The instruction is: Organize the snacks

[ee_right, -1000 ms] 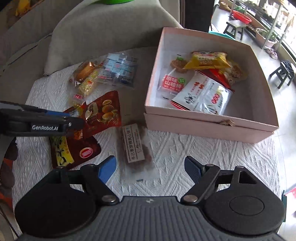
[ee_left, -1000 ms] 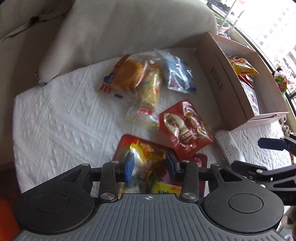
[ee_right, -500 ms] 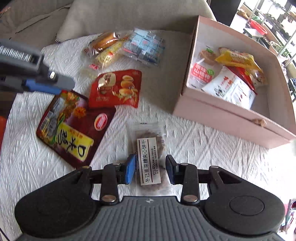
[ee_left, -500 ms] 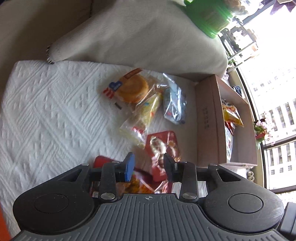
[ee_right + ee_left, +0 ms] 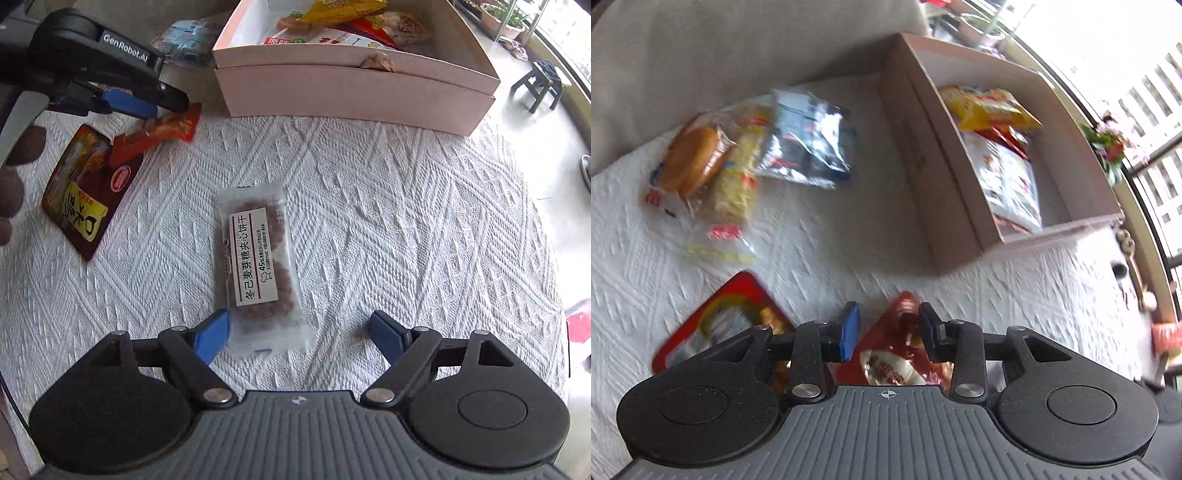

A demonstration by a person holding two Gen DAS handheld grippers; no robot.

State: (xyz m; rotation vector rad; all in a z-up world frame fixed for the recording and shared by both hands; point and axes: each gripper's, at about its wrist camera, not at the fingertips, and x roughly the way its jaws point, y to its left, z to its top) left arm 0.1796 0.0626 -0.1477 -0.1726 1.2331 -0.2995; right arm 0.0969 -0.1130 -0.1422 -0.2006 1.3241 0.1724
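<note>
left tongs (image 5: 886, 325) grasping red packet (image 5: 155, 131); carry toward box (image 5: 354, 88) at 1 o'clock. right tongs (image 5: 301, 334) released over biscuit pack (image 5: 258, 266).

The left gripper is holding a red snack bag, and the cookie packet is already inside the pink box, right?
Not quite. The cookie packet lies on the white cloth, outside the pink box, as the right wrist view shows. The left gripper does hold the red snack bag.
</note>
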